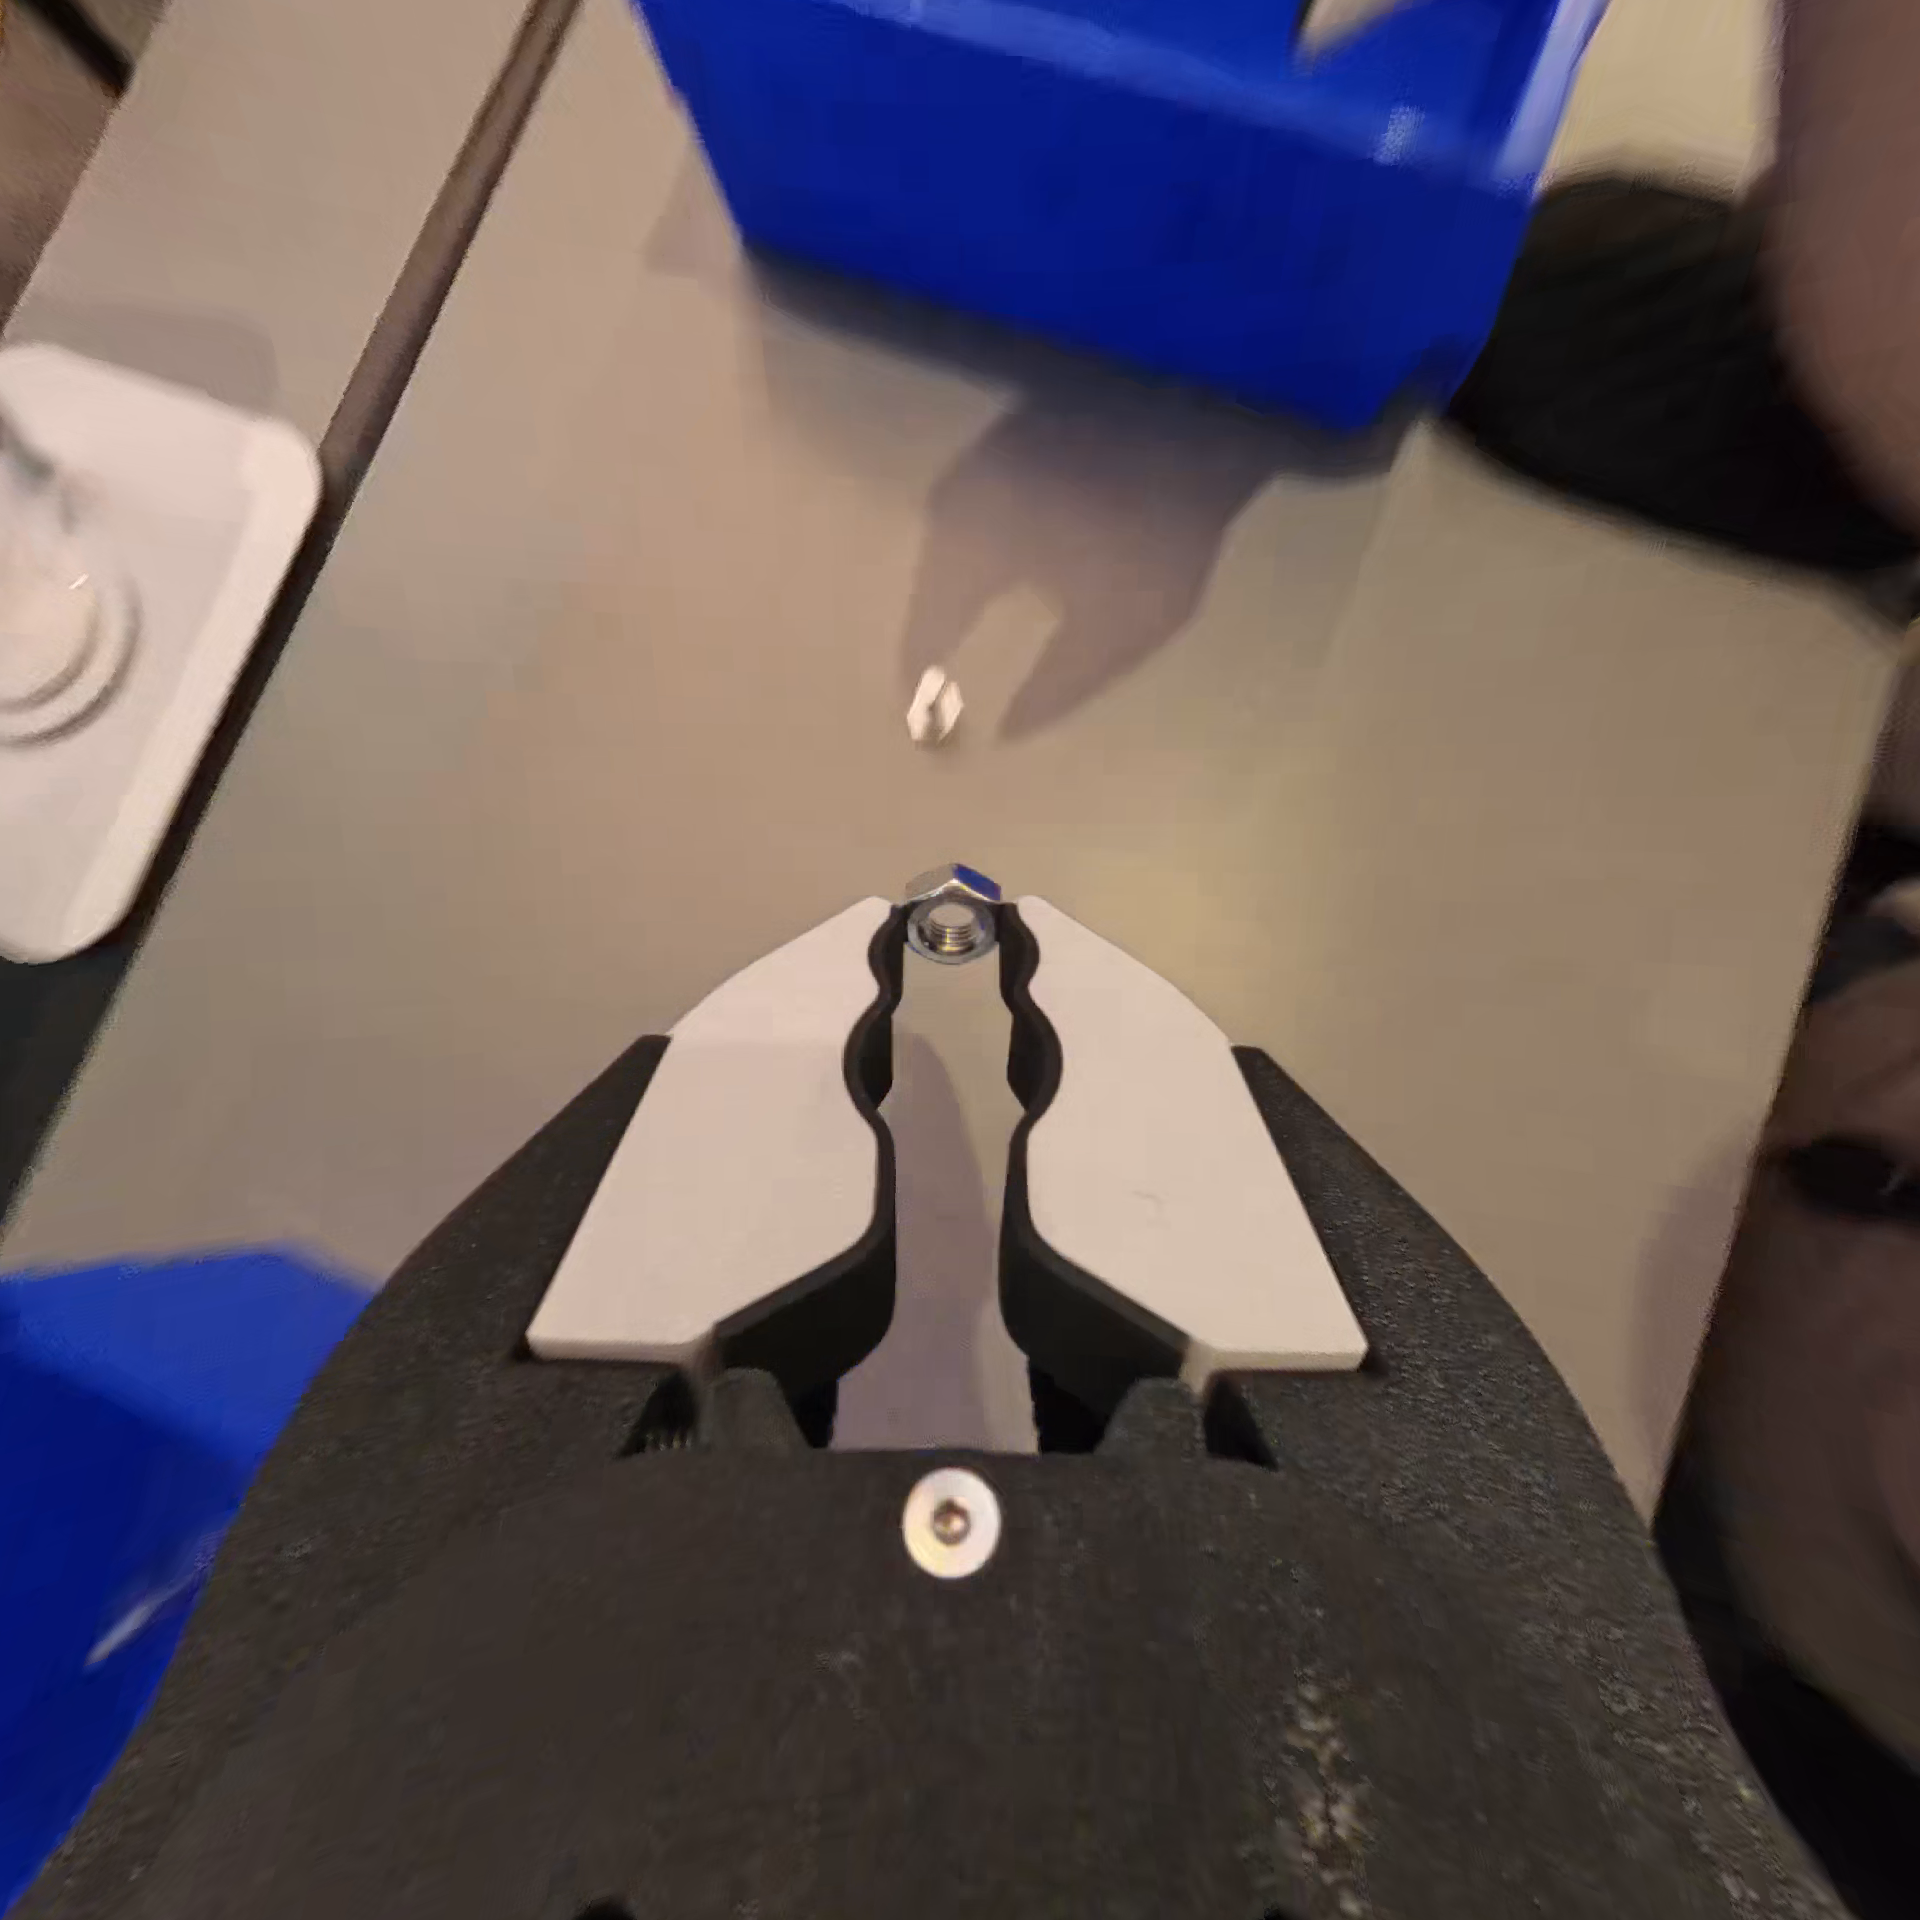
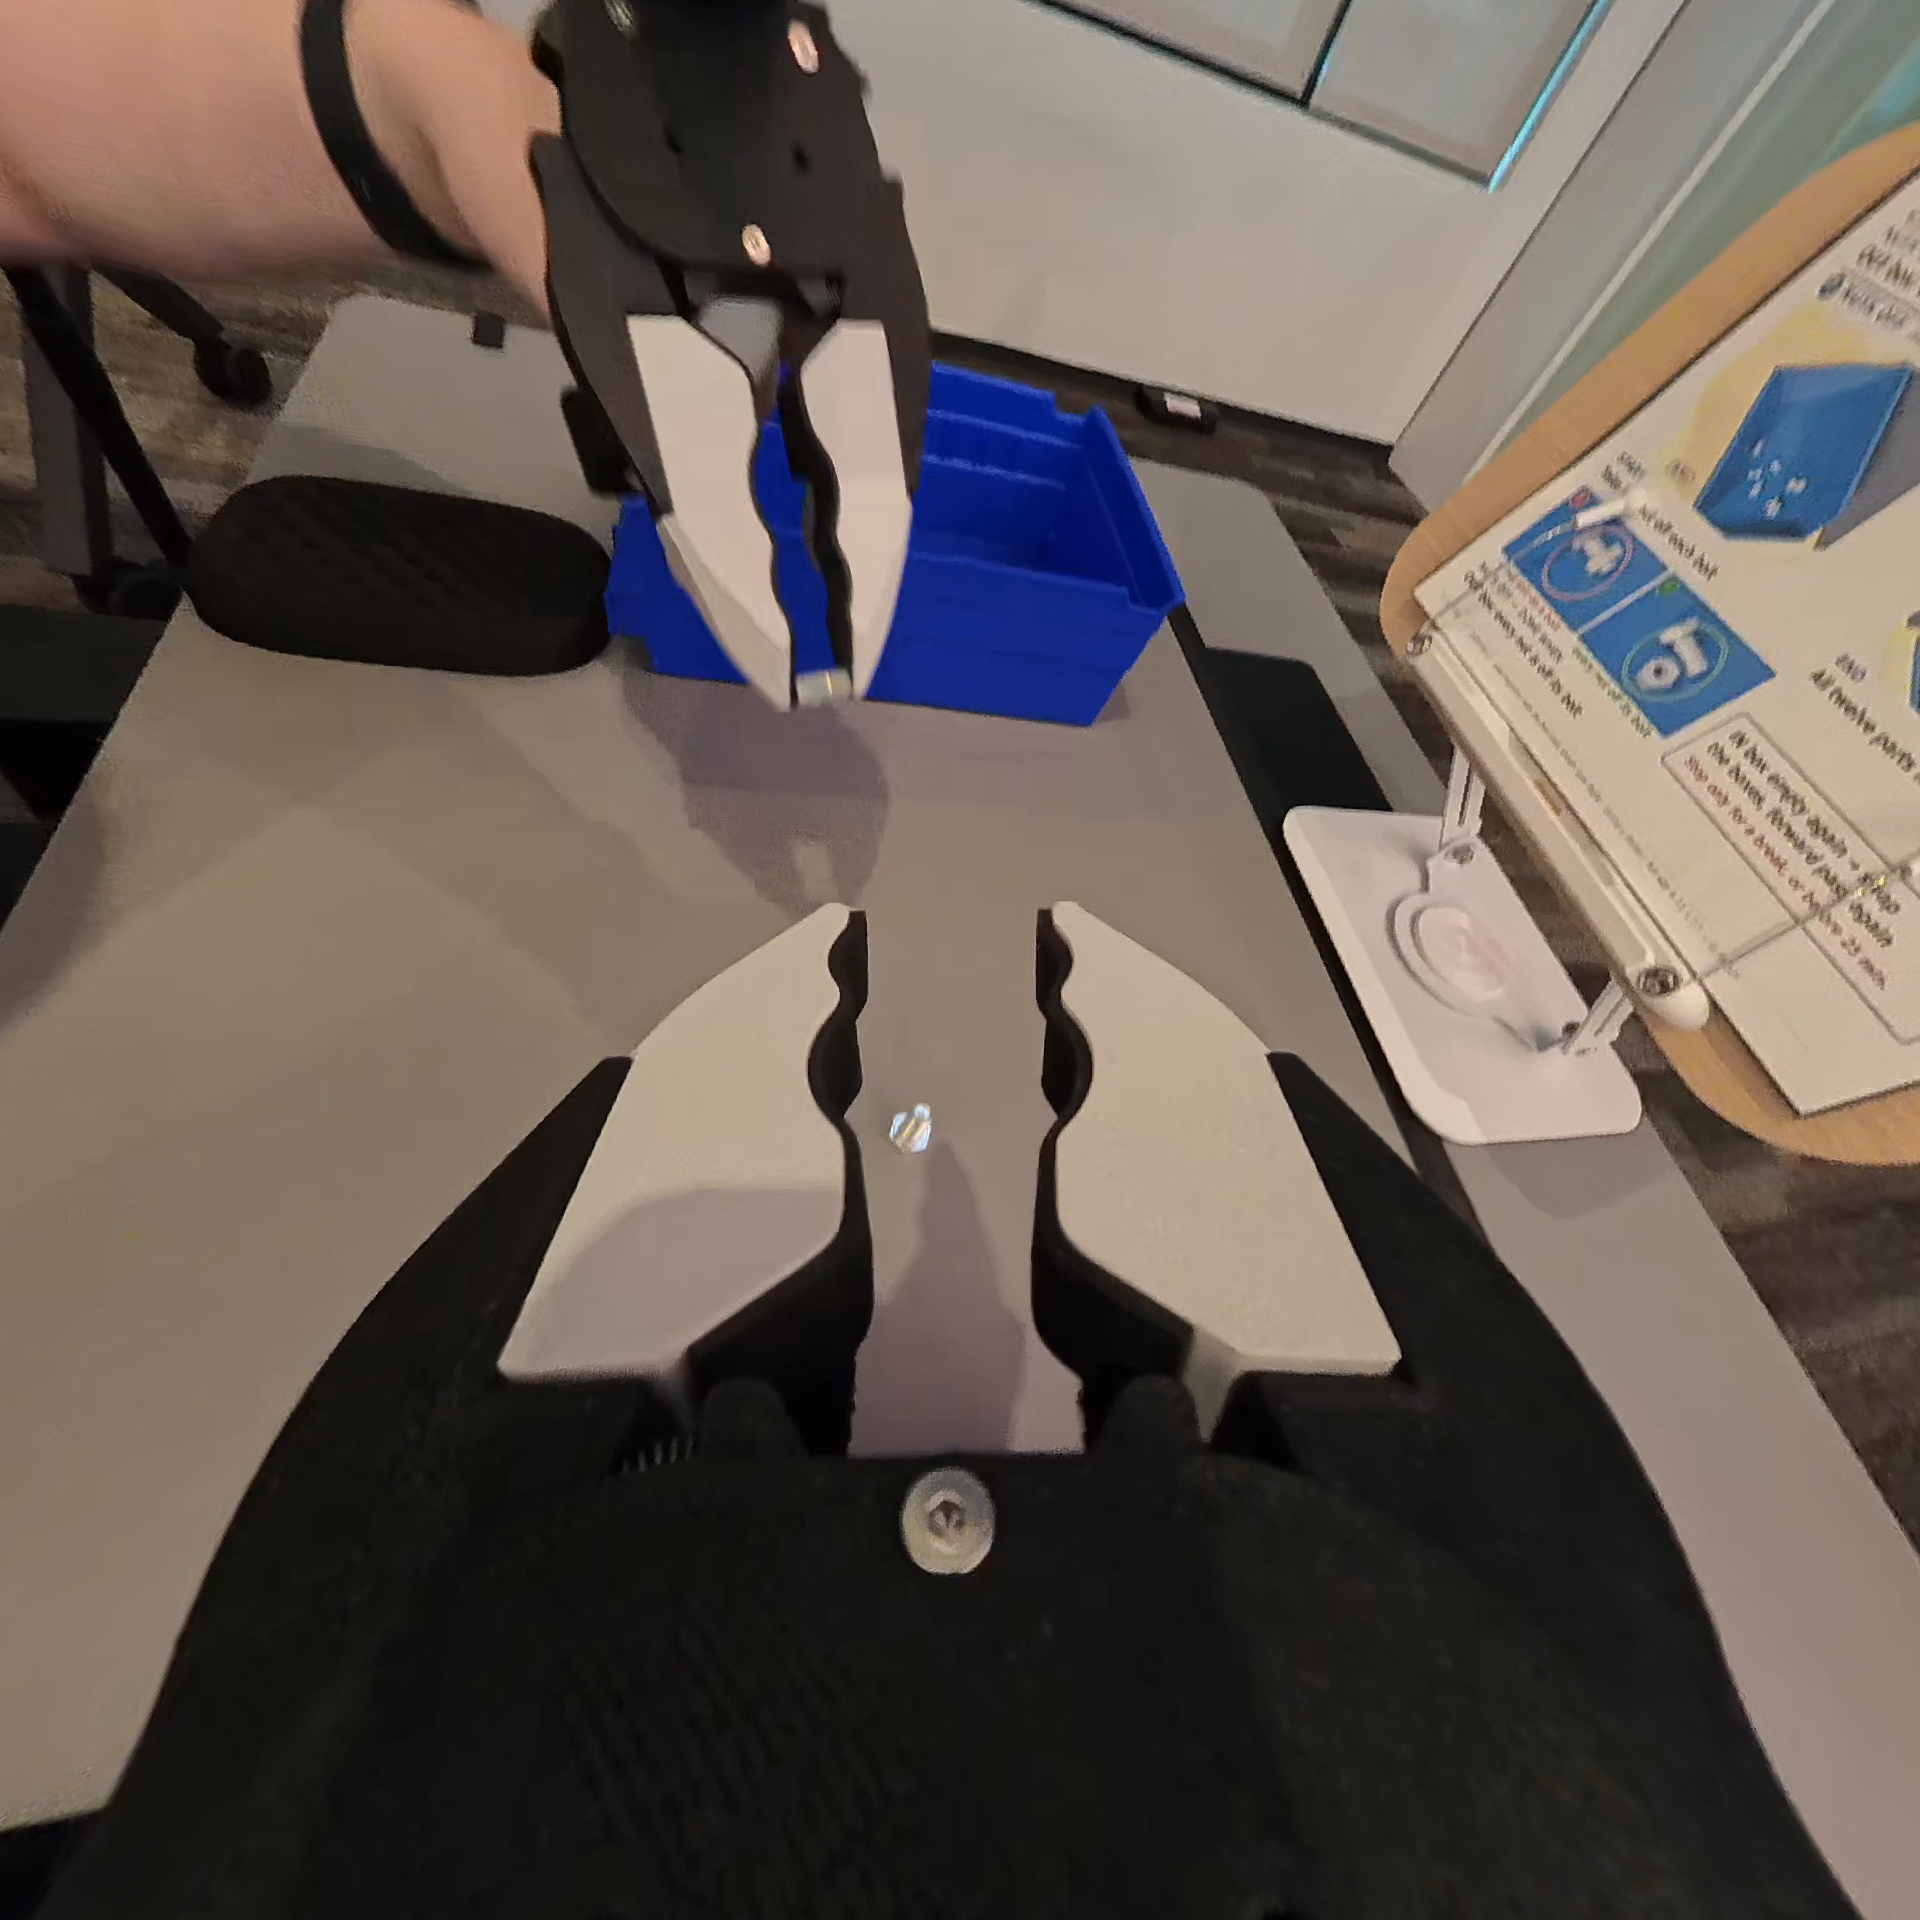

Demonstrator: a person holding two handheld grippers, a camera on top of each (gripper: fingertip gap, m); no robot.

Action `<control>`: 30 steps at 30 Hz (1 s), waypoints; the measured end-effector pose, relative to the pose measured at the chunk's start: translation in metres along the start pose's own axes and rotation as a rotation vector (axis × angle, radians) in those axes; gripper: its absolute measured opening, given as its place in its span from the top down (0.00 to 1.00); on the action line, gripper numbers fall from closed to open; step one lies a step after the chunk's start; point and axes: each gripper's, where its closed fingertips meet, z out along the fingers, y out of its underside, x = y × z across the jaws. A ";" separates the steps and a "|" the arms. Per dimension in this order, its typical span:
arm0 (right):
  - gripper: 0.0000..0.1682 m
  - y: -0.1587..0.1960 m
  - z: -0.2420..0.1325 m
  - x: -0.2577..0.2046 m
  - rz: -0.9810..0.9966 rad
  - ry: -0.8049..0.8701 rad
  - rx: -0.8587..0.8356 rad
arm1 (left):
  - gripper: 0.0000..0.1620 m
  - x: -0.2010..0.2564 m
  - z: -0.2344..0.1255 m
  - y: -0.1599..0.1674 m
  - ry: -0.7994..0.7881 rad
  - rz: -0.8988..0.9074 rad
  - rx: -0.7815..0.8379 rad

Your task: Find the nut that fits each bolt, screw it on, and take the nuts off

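My left gripper point(image 1: 950, 914) is shut on a small silver hex nut point(image 1: 950, 925), held at its fingertips above the grey table. The same gripper point(image 2: 821, 694) shows in the right wrist view, pointing down in front of a blue bin point(image 2: 1018, 582), with the nut point(image 2: 821, 688) at its tips. A short silver bolt point(image 2: 910, 1130) lies on the table; it also shows blurred in the left wrist view point(image 1: 933, 707). My right gripper point(image 2: 951, 920) is open and empty, hovering over the bolt, which lies between its fingers in view.
The blue bin point(image 1: 1091, 177) stands at the table's far end. A second blue bin point(image 1: 125, 1455) shows at lower left in the left wrist view. A white stand base point(image 2: 1455, 977) holds an instruction sheet point(image 2: 1714, 707) at the right. A black chair seat point(image 2: 405, 571) is far left.
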 end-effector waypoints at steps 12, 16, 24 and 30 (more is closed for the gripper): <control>0.79 -0.053 0.051 -0.040 -0.497 0.153 0.193 | 0.90 0.029 -0.035 -0.056 0.686 -0.547 0.503; 0.77 -0.070 0.062 -0.056 -0.528 0.160 0.277 | 0.90 0.038 -0.049 -0.055 0.825 -0.594 0.547; 0.83 -0.088 0.059 -0.057 -0.256 0.052 0.424 | 0.89 0.046 -0.070 -0.057 0.788 -0.439 0.667; 0.82 -0.087 0.063 -0.062 -0.283 0.044 0.402 | 0.89 0.049 -0.067 -0.055 0.801 -0.443 0.654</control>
